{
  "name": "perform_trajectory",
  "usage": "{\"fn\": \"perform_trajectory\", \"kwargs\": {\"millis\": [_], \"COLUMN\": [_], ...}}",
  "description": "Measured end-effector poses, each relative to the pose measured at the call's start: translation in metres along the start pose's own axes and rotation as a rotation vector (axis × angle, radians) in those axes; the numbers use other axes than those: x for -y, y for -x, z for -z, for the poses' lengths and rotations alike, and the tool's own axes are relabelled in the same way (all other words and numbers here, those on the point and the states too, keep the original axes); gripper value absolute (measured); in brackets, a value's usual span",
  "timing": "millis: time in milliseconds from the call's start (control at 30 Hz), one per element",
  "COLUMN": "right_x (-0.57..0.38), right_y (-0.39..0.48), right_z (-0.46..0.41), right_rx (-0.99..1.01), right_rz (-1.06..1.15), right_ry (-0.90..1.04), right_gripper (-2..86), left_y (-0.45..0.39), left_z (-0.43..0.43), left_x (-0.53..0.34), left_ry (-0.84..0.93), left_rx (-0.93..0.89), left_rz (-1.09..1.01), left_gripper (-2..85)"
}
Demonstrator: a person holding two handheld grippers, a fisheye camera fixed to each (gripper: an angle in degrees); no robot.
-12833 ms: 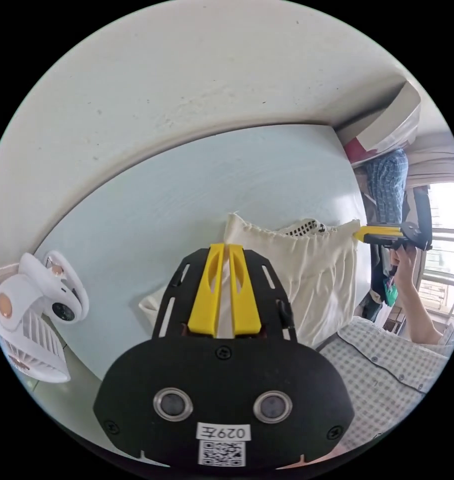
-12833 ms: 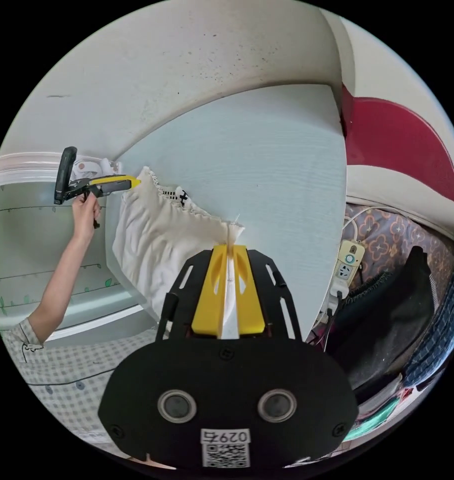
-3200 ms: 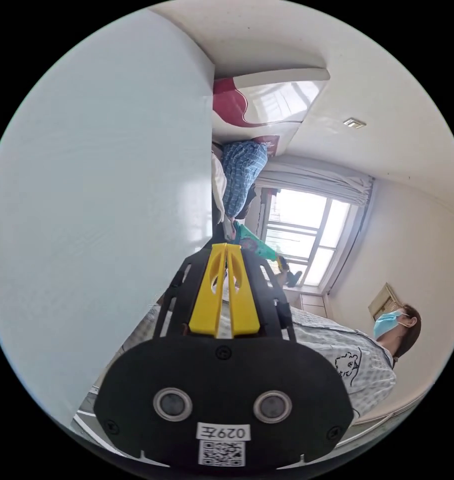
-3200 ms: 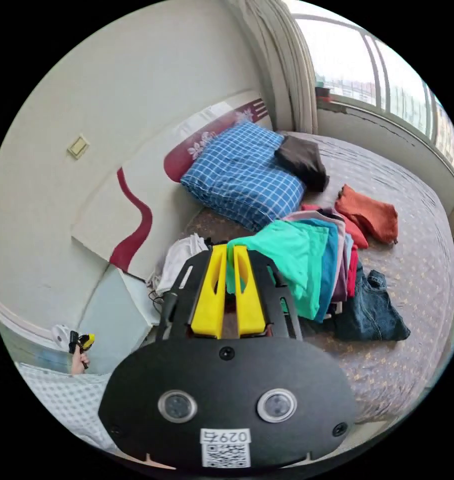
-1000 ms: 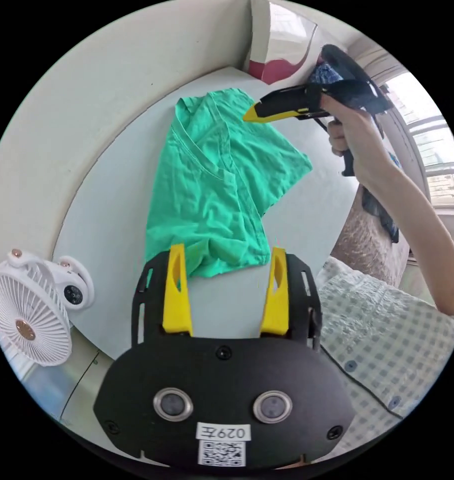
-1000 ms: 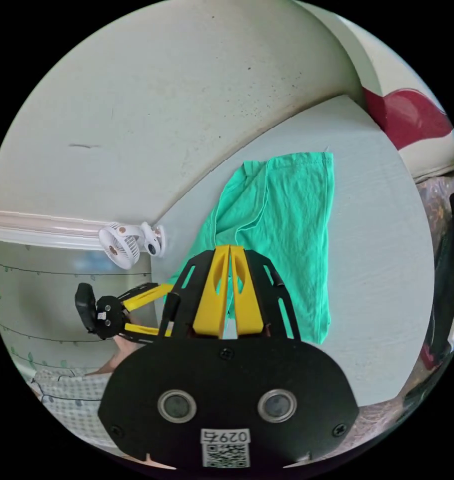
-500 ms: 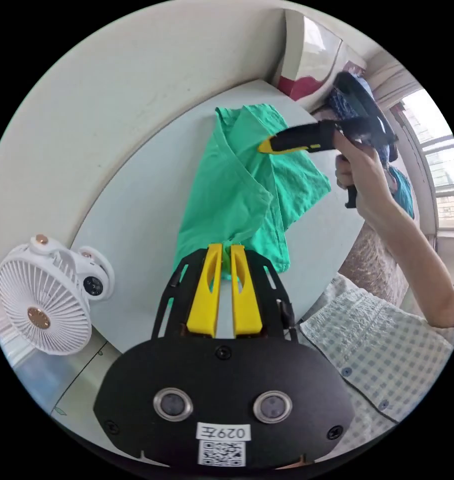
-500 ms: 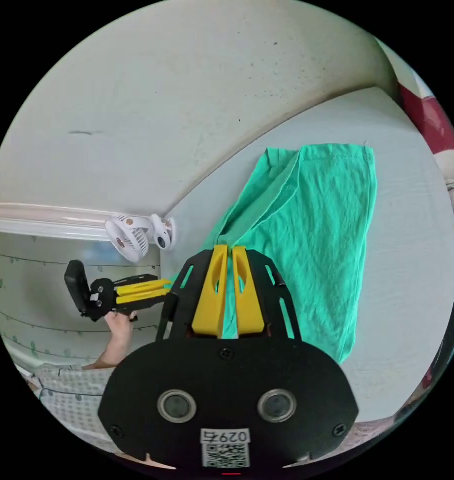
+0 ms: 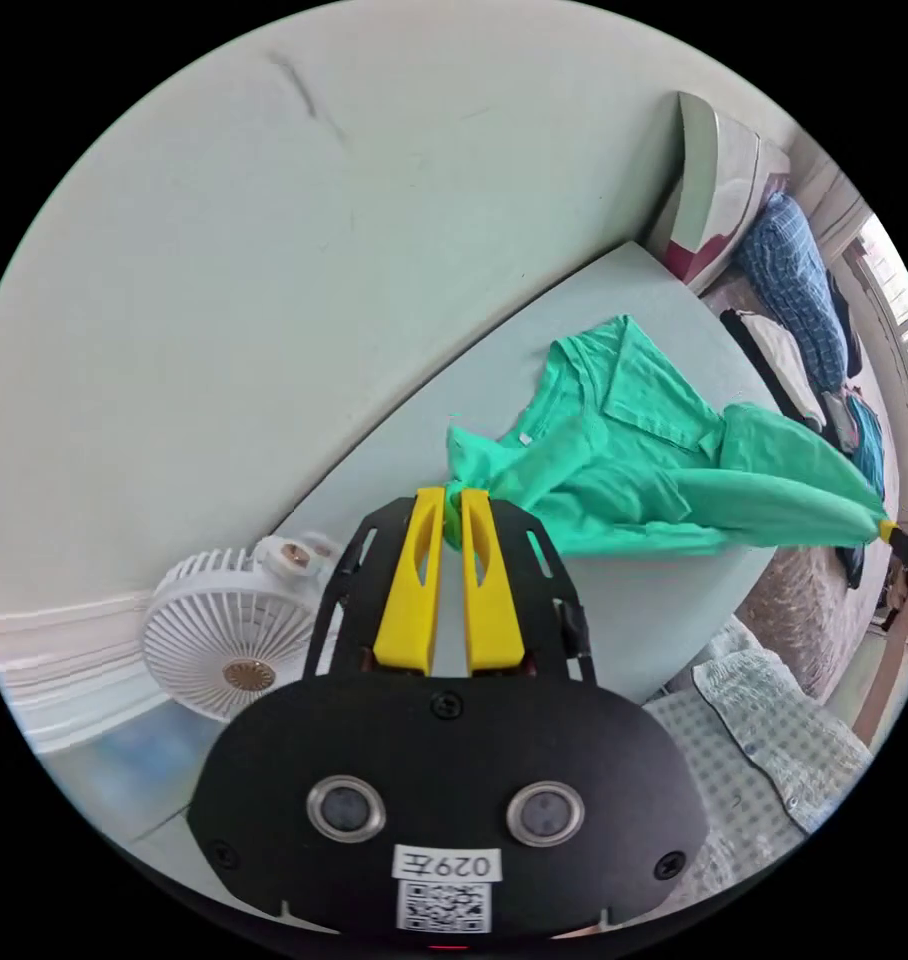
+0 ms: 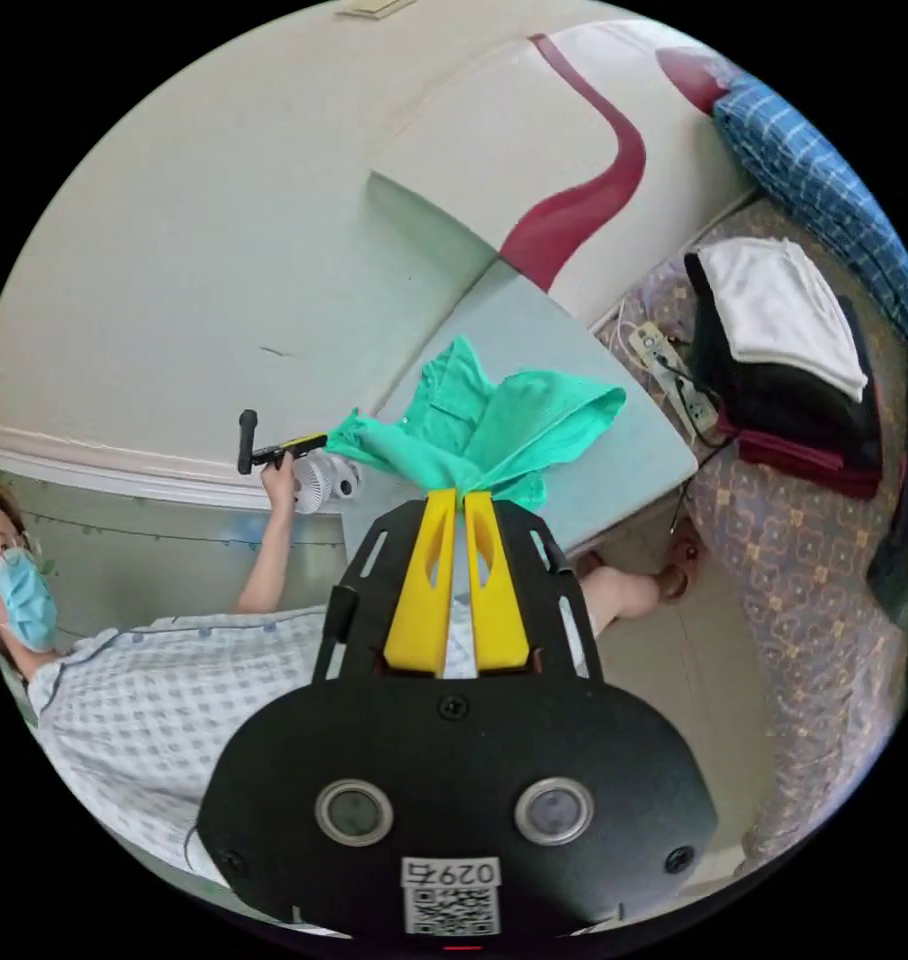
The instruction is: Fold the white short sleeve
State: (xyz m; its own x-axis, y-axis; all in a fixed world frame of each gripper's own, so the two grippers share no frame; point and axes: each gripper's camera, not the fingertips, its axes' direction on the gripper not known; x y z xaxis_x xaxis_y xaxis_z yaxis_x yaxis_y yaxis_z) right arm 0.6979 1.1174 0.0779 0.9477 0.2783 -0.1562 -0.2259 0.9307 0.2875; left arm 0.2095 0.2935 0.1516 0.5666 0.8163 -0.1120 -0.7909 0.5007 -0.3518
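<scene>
Over the pale table (image 9: 614,620), at the near edge, the left gripper (image 9: 452,500) is clamped on a bunched corner of a green shirt (image 9: 634,470), jaws pressed together on the cloth. Toward three o'clock in the left gripper view, the shirt stretches off the table to the right gripper (image 10: 452,500), whose jaws also pinch it tight. Slung between them, the middle sags in twisted folds onto the tabletop. My worry is that it lands creased, or a thin pinch slips free if pulled harder. A small white fan (image 9: 229,650) stands near the left gripper and could snag the cloth. Farther off, at two o'clock in the right gripper view, the white short sleeve (image 10: 779,310) appears to lie folded atop a dark pile.
</scene>
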Motion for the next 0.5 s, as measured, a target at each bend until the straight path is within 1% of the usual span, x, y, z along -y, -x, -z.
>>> {"fn": "perform_trajectory", "kwargs": {"millis": [33, 67, 100, 133, 167, 267, 300, 367, 400, 500], "right_x": [-0.009, -0.018, -0.022, -0.029, -0.036, -0.040, -0.039, -0.030, -0.027, -0.008], "right_y": [-0.019, -0.033, -0.038, -0.043, -0.041, -0.036, -0.034, -0.018, -0.014, 0.006], "right_z": [-0.012, -0.030, -0.040, -0.060, -0.075, -0.087, -0.087, -0.080, -0.078, -0.080], "right_rx": [0.048, 0.116, 0.150, 0.195, 0.194, 0.099, 0.098, 0.131, 0.132, 0.041], "right_rz": [-0.066, -0.111, -0.129, -0.148, -0.141, -0.128, -0.117, -0.046, -0.028, 0.047], "right_ry": [0.101, 0.210, 0.265, 0.365, 0.434, 0.491, 0.492, 0.456, 0.445, 0.418], "right_gripper": [0.8, 0.9, 1.0, 1.2, 1.4, 2.8, 3.2, 7.2, 7.4, 7.6], "left_y": [-0.001, -0.001, -0.001, -0.001, 0.000, 0.004, 0.006, 0.015, 0.017, 0.022], "left_z": [-0.005, -0.009, -0.011, -0.016, -0.021, -0.021, -0.018, -0.005, -0.002, 0.017], "left_x": [0.004, 0.006, 0.007, 0.008, 0.009, 0.001, -0.003, -0.020, -0.025, -0.049], "left_ry": [0.007, 0.017, 0.023, 0.042, 0.063, 0.053, 0.040, -0.020, -0.036, -0.127], "left_rx": [-0.029, -0.021, -0.012, -0.004, -0.002, -0.008, -0.010, -0.014, -0.010, -0.010], "left_rz": [0.009, 0.028, 0.039, 0.052, 0.058, 0.076, 0.088, 0.150, 0.167, 0.231], "left_gripper": [1.2, 1.3, 1.3, 1.5, 1.7, 2.6, 2.7, 2.3, 1.9, -0.3]}}
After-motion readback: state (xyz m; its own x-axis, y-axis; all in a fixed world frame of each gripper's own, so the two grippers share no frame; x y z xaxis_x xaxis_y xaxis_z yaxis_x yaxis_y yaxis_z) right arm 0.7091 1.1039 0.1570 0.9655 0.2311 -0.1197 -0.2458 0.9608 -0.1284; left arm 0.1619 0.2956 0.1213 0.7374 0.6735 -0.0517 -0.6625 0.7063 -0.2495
